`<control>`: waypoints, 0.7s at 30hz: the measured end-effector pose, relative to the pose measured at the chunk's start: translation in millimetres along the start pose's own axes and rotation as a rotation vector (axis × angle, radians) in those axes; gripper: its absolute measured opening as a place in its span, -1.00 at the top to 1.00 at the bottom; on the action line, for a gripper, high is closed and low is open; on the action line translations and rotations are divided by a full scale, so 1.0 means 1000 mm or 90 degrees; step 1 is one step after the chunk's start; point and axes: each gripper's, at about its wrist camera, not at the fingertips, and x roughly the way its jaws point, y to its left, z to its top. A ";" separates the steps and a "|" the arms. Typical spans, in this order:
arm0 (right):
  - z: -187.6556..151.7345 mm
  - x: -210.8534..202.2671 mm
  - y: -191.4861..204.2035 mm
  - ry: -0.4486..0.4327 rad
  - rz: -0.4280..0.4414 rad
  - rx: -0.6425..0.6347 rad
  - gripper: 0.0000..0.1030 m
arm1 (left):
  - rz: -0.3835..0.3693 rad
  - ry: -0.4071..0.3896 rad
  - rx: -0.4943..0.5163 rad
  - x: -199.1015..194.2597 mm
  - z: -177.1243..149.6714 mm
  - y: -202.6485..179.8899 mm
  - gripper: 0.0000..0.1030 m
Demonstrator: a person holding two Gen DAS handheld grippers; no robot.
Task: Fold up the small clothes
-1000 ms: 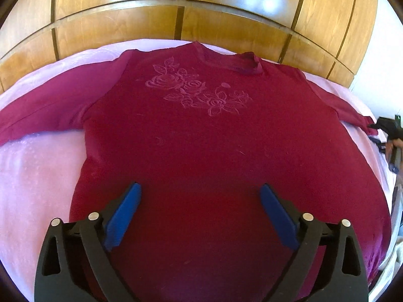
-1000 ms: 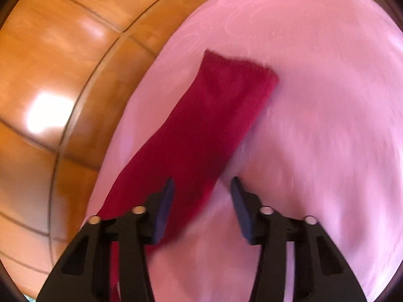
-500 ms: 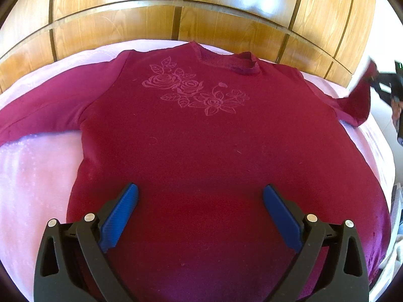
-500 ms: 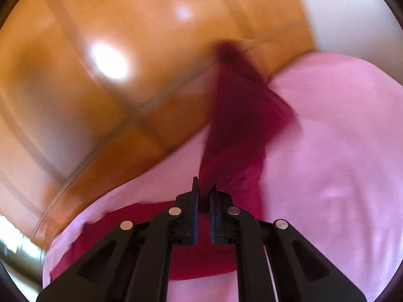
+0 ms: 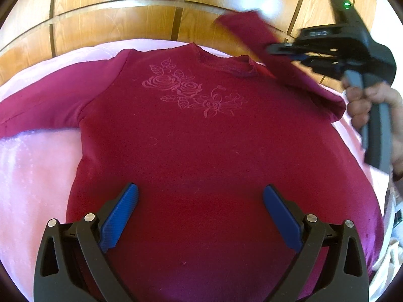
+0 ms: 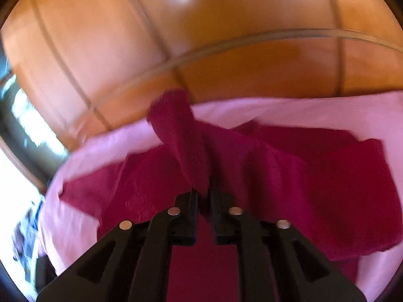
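Note:
A maroon long-sleeved top (image 5: 201, 146) with an embossed rose pattern (image 5: 191, 90) lies flat, front up, on a pink bed cover (image 5: 32, 171). My left gripper (image 5: 200, 203) is open and empty, hovering over the top's lower body. My right gripper (image 6: 204, 196) is shut on the top's right sleeve (image 6: 176, 130) and holds it lifted above the top's shoulder; it also shows in the left wrist view (image 5: 289, 50), with the sleeve (image 5: 254, 32) raised near the neckline. The other sleeve (image 5: 50, 105) lies stretched out to the left.
A wooden panelled headboard (image 5: 126, 20) stands behind the bed. The person's hand (image 5: 372, 105) holds the right gripper's handle at the right edge. White cloth (image 5: 388, 251) lies by the bed's lower right edge.
My right gripper closed on the right sleeve, lifted it off the bed and carried it inward over the top's shoulder. My left gripper stayed open and almost still.

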 end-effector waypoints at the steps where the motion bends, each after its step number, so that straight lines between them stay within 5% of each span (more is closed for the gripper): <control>1: -0.003 -0.001 0.004 -0.002 0.008 -0.004 0.04 | -0.005 0.004 -0.005 -0.001 0.001 0.001 -0.91; 6: -0.027 -0.031 -0.001 -0.024 0.011 -0.004 -0.20 | -0.060 0.014 -0.049 -0.010 0.022 0.011 -0.52; 14: -0.093 -0.083 -0.065 -0.017 -0.040 0.087 -0.43 | -0.099 -0.018 -0.102 0.020 0.098 0.021 -0.51; 17: -0.094 -0.093 -0.094 -0.024 -0.047 0.152 -0.43 | -0.109 -0.005 -0.117 0.050 0.123 0.017 -0.47; 21: -0.081 -0.097 -0.117 -0.057 -0.045 0.191 -0.48 | -0.140 0.036 -0.137 0.092 0.146 0.010 0.05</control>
